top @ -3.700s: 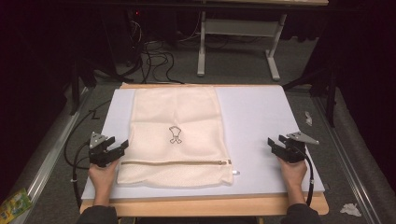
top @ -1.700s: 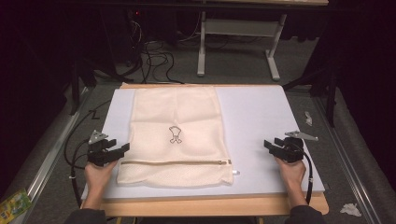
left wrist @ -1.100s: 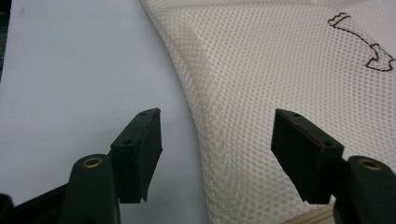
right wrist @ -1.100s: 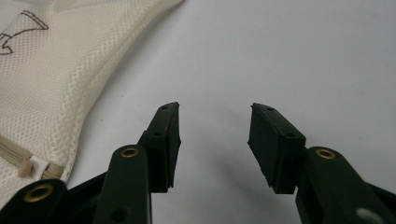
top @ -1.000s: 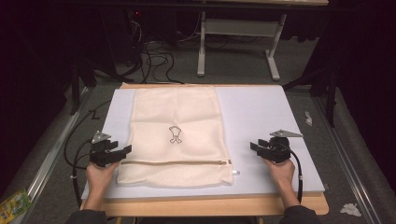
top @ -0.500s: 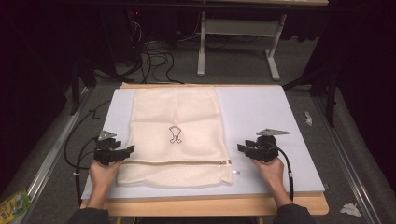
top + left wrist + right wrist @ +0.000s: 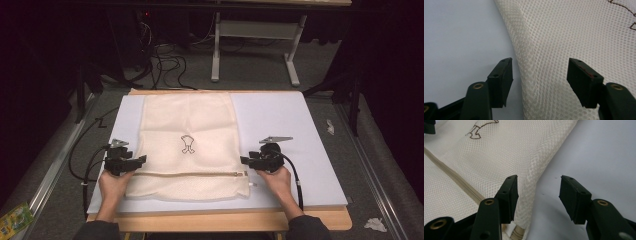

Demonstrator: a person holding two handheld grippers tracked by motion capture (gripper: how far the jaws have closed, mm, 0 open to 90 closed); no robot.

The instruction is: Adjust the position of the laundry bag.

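A cream mesh bag lies flat on a pale mat, with a dark emblem at its middle and a zipper across its near end. My left gripper is open at the bag's left edge. In the left gripper view its jaws straddle the edge of the mesh, have just been closing a little, and the pads are not pressing on it. My right gripper is open at the right edge. Its jaws have just been opening, one over the mesh, one over the mat.
The table's wooden front edge runs below the mat. Bare mat lies right of the bag. On the floor are cables behind the table, a metal frame, crumpled paper at the right and a green packet at the left.
The right gripper has slid left across the mat to the bag's right edge. The left gripper has edged slightly right, onto the bag's left edge. The bag has not moved.
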